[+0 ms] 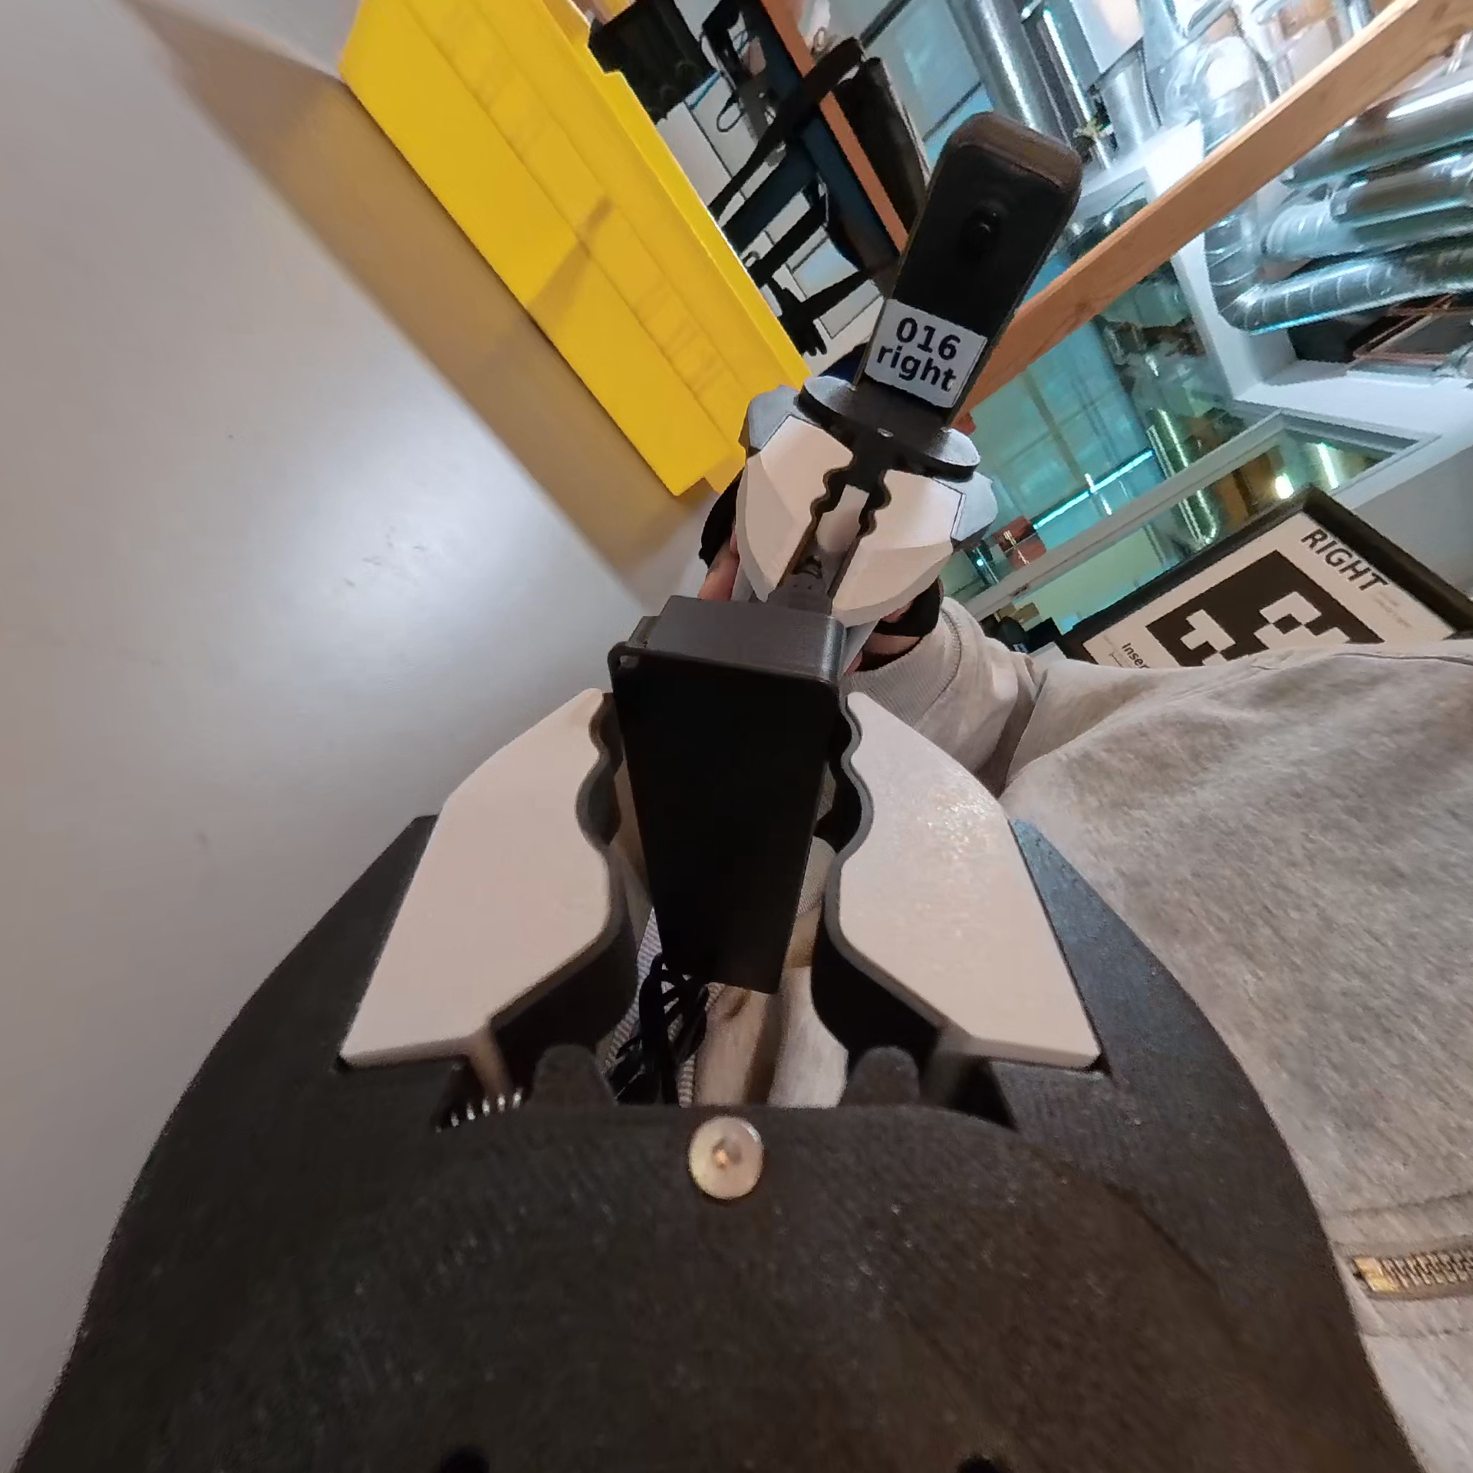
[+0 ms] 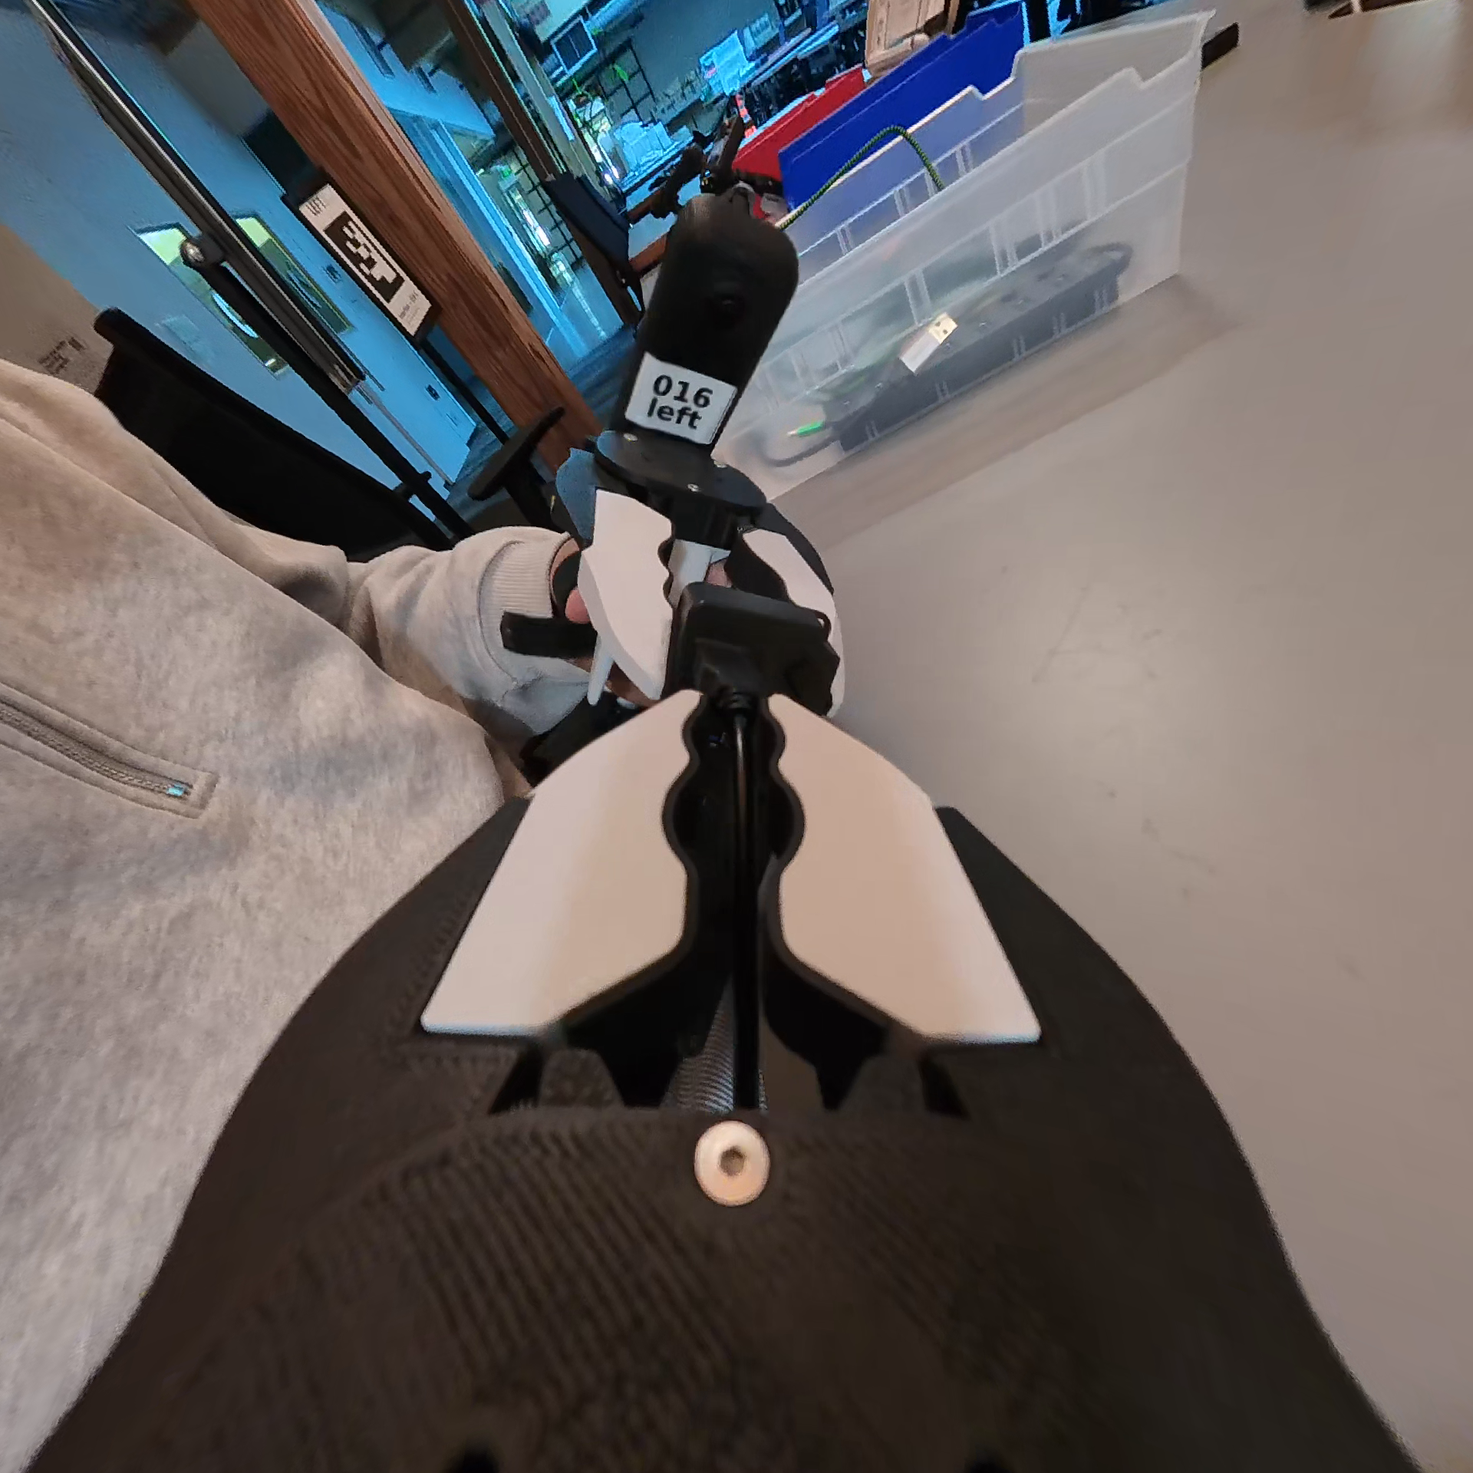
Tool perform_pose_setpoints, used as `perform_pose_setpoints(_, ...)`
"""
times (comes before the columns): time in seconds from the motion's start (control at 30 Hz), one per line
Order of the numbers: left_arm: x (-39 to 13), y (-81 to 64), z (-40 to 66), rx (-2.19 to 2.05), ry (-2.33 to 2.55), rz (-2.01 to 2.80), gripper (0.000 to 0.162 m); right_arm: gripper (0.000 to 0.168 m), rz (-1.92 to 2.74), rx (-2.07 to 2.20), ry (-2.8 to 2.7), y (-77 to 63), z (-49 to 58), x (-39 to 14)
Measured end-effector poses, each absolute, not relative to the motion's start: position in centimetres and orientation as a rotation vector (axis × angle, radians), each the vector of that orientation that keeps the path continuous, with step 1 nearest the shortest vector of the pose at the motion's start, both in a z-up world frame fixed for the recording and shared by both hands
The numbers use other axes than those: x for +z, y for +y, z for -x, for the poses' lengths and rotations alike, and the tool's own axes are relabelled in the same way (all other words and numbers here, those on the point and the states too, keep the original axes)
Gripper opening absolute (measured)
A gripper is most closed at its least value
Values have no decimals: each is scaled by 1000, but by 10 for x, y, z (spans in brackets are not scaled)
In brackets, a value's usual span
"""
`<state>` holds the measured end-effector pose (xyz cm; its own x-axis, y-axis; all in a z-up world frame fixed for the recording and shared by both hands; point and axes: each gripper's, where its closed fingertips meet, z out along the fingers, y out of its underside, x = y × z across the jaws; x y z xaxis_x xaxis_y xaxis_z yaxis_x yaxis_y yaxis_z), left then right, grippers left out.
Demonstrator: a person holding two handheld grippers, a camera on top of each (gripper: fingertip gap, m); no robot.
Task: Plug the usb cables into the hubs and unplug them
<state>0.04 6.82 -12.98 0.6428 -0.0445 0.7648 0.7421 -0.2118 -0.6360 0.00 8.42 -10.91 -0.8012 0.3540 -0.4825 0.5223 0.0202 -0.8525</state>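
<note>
My left gripper (image 1: 721, 709) is shut on a black USB hub (image 1: 717, 805) and holds it in the air, its long side between the white fingers. My right gripper (image 1: 813, 574) faces it from the far end, shut on a black USB plug (image 1: 801, 594). The plug meets the hub's end face; how deep it sits is hidden. In the right wrist view my right gripper (image 2: 729, 705) pinches the plug (image 2: 721, 673), and its black cable (image 2: 745, 877) runs back between the fingers. The hub's end (image 2: 753, 630) sits in the left gripper (image 2: 741, 638).
A yellow bin (image 1: 574, 239) stands on the white table (image 1: 199, 638). A clear plastic bin (image 2: 996, 263) with cables and a silver USB plug stands farther off, with blue bins (image 2: 901, 104) behind it. A person's grey sleeves (image 2: 199, 677) are close by. Less than 4 cm separates the two grippers' tips.
</note>
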Motion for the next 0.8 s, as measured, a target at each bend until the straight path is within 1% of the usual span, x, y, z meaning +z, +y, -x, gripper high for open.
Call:
perform_pose_setpoints(0.27, -130, 67, -2, -765, -536, 1659, 53, 11, -915, -1912, 2058, 83, -1, -107)
perform_pose_setpoints(0.8, -132, 69, -6, -724, -520, 1693, 53, 11, -917, -1880, 2168, 83, -4, -104)
